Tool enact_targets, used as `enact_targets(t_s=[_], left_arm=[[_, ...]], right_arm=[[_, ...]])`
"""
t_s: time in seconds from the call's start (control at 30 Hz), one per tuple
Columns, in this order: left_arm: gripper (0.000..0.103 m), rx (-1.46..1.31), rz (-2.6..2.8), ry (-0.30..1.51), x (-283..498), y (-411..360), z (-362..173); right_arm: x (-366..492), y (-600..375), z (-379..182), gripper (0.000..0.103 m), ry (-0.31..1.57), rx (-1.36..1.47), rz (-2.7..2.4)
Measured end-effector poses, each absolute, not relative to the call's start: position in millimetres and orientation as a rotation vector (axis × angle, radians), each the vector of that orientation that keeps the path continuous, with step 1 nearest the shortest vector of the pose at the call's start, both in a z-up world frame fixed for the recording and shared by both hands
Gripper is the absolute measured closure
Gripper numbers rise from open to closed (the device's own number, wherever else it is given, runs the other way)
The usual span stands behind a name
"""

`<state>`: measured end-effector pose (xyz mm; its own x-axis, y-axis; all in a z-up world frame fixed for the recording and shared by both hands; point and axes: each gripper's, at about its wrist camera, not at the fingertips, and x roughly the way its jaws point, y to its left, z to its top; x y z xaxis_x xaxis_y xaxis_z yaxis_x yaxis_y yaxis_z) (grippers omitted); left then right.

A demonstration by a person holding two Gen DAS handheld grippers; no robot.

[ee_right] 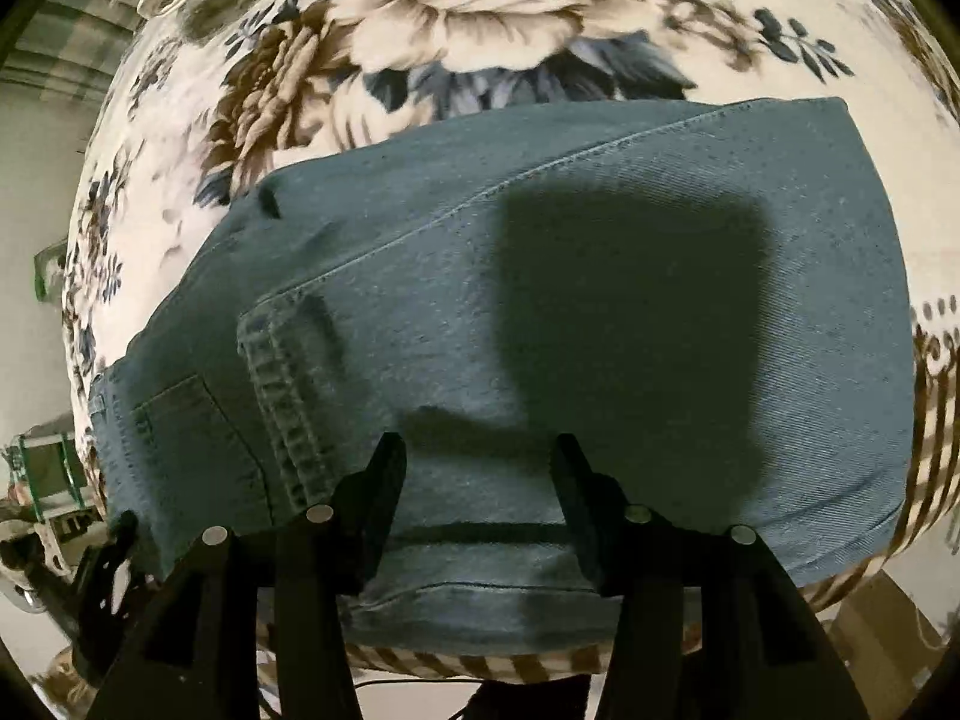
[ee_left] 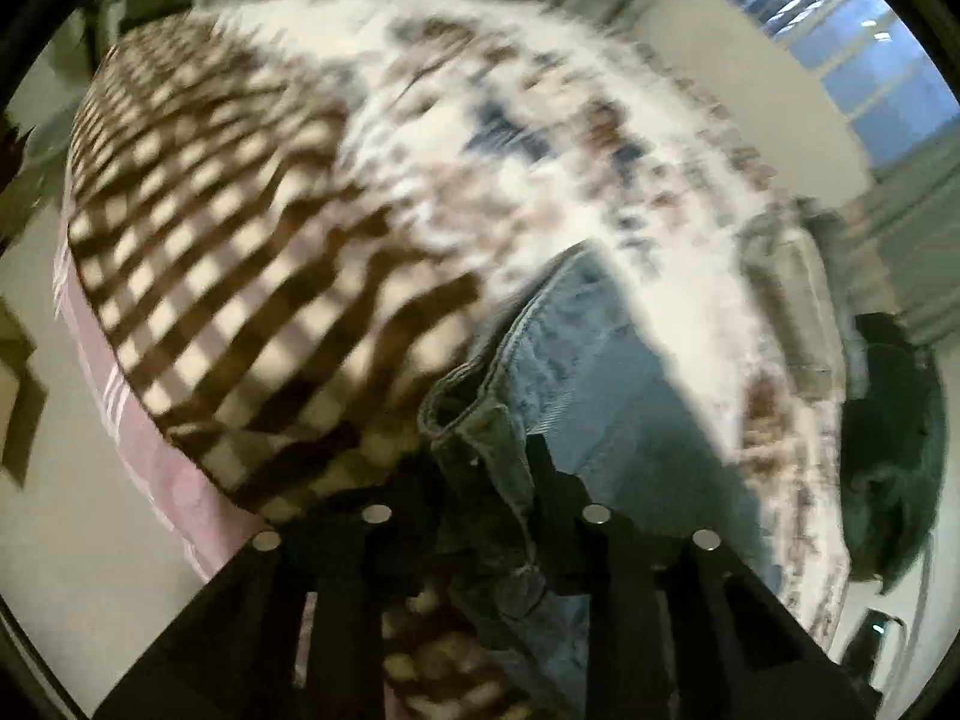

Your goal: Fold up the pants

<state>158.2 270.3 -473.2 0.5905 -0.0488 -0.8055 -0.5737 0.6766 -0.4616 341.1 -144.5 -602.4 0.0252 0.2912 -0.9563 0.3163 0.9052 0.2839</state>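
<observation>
Blue denim pants (ee_right: 600, 312) lie folded on a bed with a floral blanket (ee_right: 480, 30). In the right wrist view my right gripper (ee_right: 477, 450) is open, its two black fingers spread just above the near folded edge of the pants, with nothing between them. In the left wrist view, which is blurred by motion, my left gripper (ee_left: 486, 462) is shut on a bunched hem or waistband edge of the pants (ee_left: 480, 420), lifting it above the bed. The rest of the denim (ee_left: 612, 372) trails down to the right.
A brown-and-cream checked blanket (ee_left: 228, 252) covers the left part of the bed, with a pink sheet edge (ee_left: 138, 414) below it. A dark object (ee_left: 888, 438) sits at the right. A window (ee_left: 840, 18) is at the upper right. Floor and clutter (ee_right: 48, 480) lie left of the bed.
</observation>
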Motion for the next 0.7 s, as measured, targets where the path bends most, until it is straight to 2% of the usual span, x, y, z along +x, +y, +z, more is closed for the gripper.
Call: enact_targets(t_s=[0.1,0.17,0.27,0.33,0.37,0.4,0.53,0.67,0.7], left_arm=[[0.08,-0.764,0.286,0.845,163.8,265.8,-458.4],[0.077,-0.817,0.309,0.874,169.1,276.4,-476.2],[0.066,-0.923,0.377,0.983,168.9,299.0,-518.8],[0.057,-1.043,0.349,0.971,161.7,309.5,-539.5],[0.057,-1.079,0.336,0.958,159.4,312.4,-544.1],[0.059,-1.09,0.329,0.946,158.6,313.0,-544.6],[0.08,-0.892,0.336,0.895,161.4,290.2,-510.6],[0.082,-0.765,0.328,0.832,159.2,266.8,-469.6],[0.082,-0.749,0.333,0.824,159.3,264.4,-462.6]], right_arm=[[340.9,-141.2,-602.1,0.05,1.565,0.467,-0.003],[341.3,-135.1,-605.6,0.05,1.579,0.46,0.01],[338.2,-132.2,-607.9,0.05,1.595,0.457,0.018],[337.6,-131.0,-607.3,0.05,1.596,0.466,0.024],[338.5,-128.8,-607.7,0.05,1.597,0.469,0.027],[338.6,-127.9,-607.5,0.05,1.599,0.469,0.028],[337.9,-126.7,-609.6,0.05,1.61,0.452,0.032],[341.4,-122.5,-611.6,0.05,1.601,0.433,0.015],[340.8,-123.9,-610.5,0.042,1.599,0.416,0.007]])
